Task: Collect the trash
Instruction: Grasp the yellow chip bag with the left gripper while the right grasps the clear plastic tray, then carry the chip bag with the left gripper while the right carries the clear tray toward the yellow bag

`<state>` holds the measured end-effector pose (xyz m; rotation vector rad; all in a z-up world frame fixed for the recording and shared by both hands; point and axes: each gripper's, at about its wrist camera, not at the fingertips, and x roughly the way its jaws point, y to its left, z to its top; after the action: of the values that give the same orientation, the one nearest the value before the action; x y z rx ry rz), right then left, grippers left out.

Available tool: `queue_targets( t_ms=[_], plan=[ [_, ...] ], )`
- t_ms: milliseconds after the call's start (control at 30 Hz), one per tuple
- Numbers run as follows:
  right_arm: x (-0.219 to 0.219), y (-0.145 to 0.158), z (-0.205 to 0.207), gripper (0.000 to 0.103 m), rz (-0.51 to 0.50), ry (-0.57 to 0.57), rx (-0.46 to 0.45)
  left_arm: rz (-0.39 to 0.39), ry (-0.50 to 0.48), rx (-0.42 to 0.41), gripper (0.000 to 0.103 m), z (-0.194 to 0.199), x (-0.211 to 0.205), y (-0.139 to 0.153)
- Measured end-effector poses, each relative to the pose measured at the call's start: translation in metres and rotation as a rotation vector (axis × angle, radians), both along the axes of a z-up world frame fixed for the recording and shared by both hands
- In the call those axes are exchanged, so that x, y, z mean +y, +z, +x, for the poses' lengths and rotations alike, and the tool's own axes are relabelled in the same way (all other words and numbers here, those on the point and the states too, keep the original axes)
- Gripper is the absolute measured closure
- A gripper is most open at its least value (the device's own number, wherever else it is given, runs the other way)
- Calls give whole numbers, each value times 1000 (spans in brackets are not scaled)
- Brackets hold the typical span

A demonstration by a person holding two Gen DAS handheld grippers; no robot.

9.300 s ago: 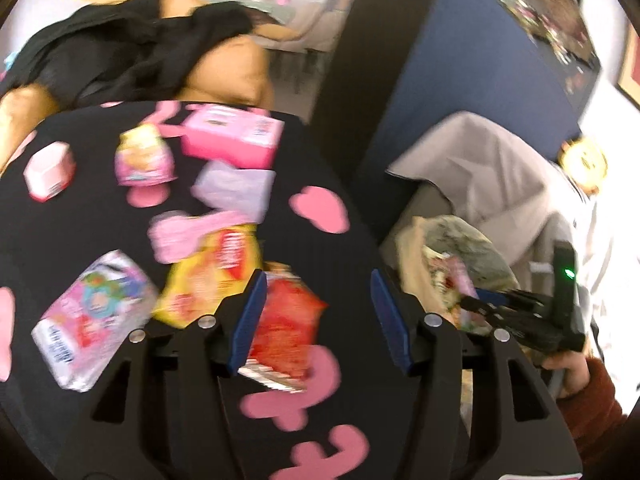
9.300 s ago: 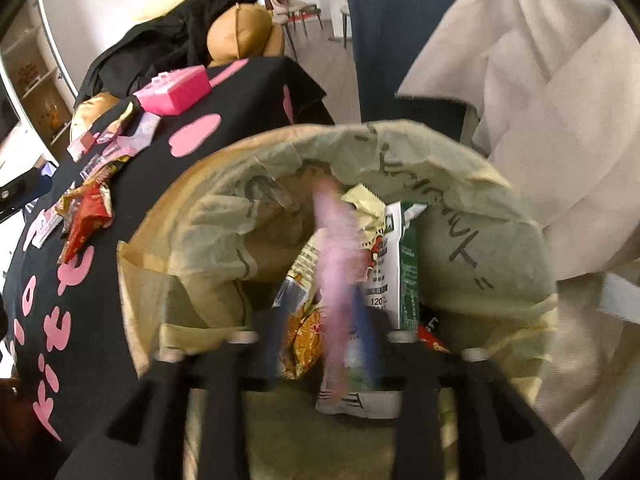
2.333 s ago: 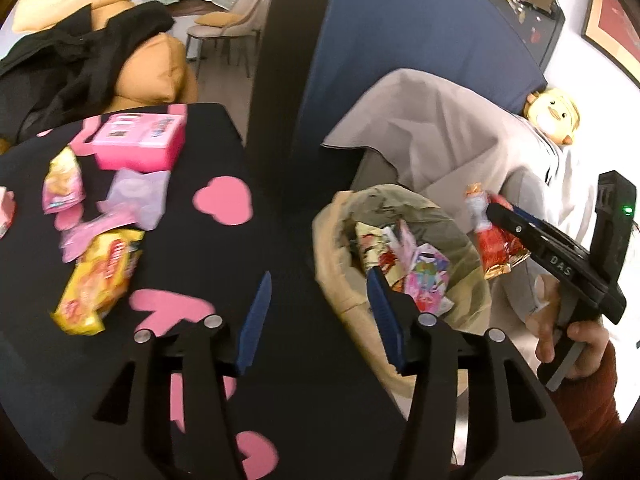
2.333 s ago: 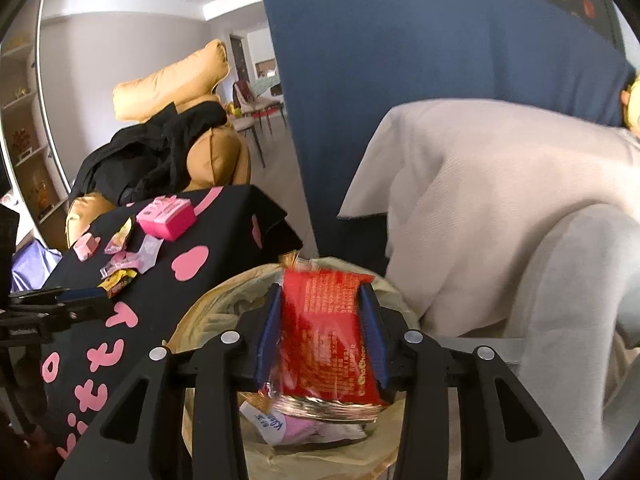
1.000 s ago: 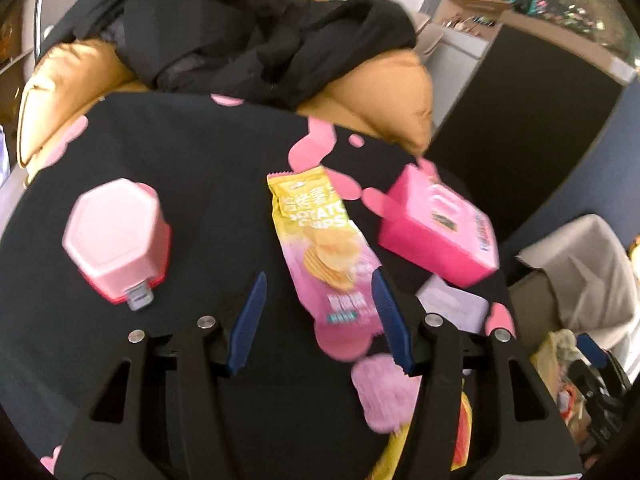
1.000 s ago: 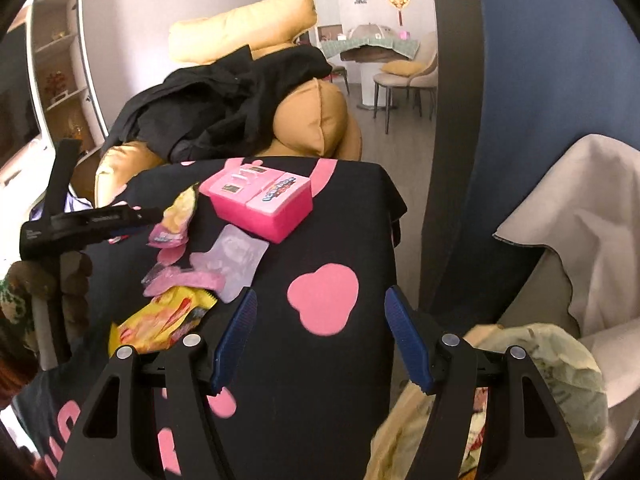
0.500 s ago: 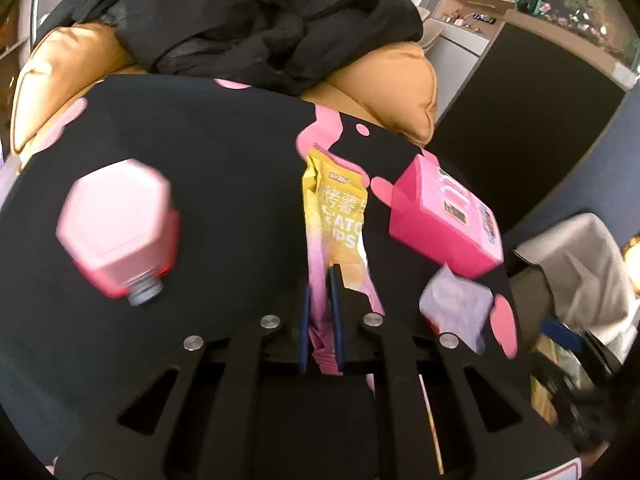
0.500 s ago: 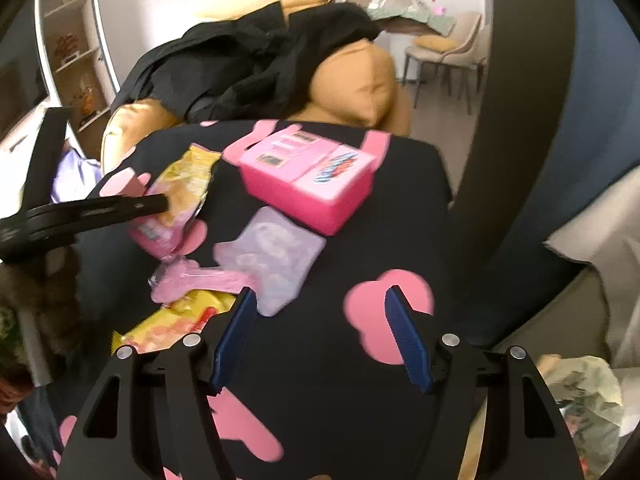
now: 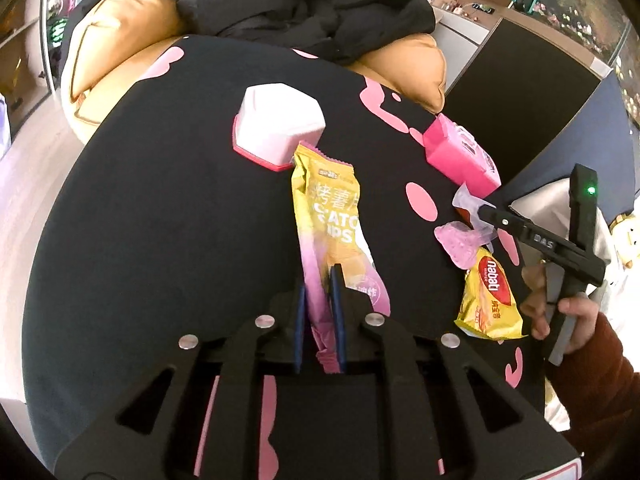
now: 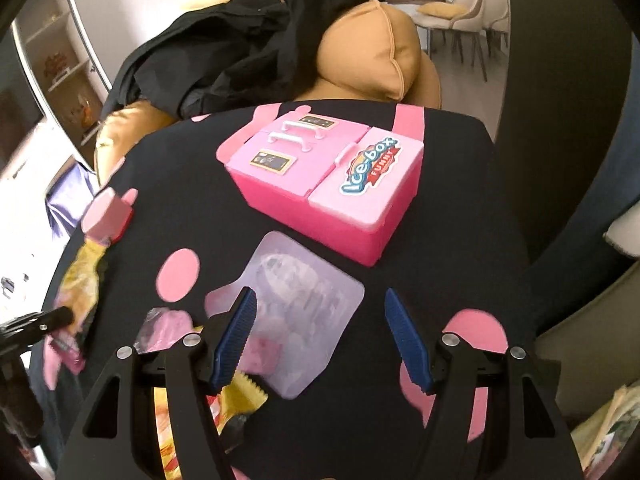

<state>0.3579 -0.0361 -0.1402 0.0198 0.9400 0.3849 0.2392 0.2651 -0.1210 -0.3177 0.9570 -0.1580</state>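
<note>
Pinching the pink lower end of a yellow chip bag (image 9: 332, 216), the left tool (image 9: 319, 280) has its blue pads pressed together on the crinkled foil, and the bag stretches away from it across the black surface (image 9: 160, 208) with pink shapes, its far end reaching a white-and-pink hexagonal box (image 9: 278, 126). The right wrist view shows the same bag (image 10: 82, 276) at the left edge, blurred, with the left tool's black tip (image 10: 48, 318) on it. The right tool (image 10: 320, 334) hangs over the surface with its pads wide apart and nothing between them; beneath it lies a clear plastic wrapper (image 10: 304, 292), its near left part under the left pad. Just beyond the wrapper sits a pink toy box (image 10: 328, 176) labelled "Ice-box". A crumpled pink wrapper (image 10: 168, 330) lies left of the clear one, and a yellow snack pack (image 10: 240, 394) shows below the left pad. In the left wrist view the right tool (image 9: 486, 212) is held by a hand (image 9: 560, 308) in a dark red sleeve, its tip above the clear wrapper (image 9: 466, 204) and the pink one (image 9: 460, 242), with the yellow pack (image 9: 492, 300) nearer, reading "nabati". A brown cushion (image 10: 372, 52) draped with black cloth (image 10: 240, 40) lies behind the surface. At the lower right corner of the right wrist view, the edge of a bag (image 10: 608, 428) holding scraps shows.
</note>
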Motion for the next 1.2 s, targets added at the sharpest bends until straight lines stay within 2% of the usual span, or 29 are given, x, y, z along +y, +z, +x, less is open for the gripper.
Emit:
queue_targets(
  t_ms=[233, 300, 333, 400, 467, 767, 933, 967, 1000, 1100, 1200],
  plan=[
    [24, -5, -1, 42, -63, 78, -22, -17, 13, -13, 87, -1, 3, 1],
    [30, -4, -2, 63, -98, 90, -39, -20, 25, -10, 83, -1, 5, 0],
    [33, -3, -3, 68, -106, 108, -45, -22, 29, -8, 82, -1, 6, -1],
    [37, 1, -4, 89, -108, 127, -33, -24, 38, -6, 79, -2, 7, -1],
    [39, 5, -8, 94, -123, 138, -43, -24, 40, -6, 76, -3, 6, -1],
    [26, 49, -43, 97, -86, 145, -132, 28, 76, -5, 73, 4, 0, 0],
    [14, 60, -56, 97, -72, 136, -146, 59, 86, -5, 73, 8, -7, -1],
    [12, 61, -59, 97, -70, 133, -146, 61, 78, -2, 84, 9, -8, -1],
    [9, 61, -61, 97, -64, 129, -146, 56, 68, 5, 89, 9, -9, -2],
    [3, 65, -70, 97, -58, 120, -159, 73, 56, -9, 94, 4, -16, 4],
    [-2, 69, -78, 97, -53, 117, -176, 95, 45, -37, 95, -3, -24, 15]
  ],
)
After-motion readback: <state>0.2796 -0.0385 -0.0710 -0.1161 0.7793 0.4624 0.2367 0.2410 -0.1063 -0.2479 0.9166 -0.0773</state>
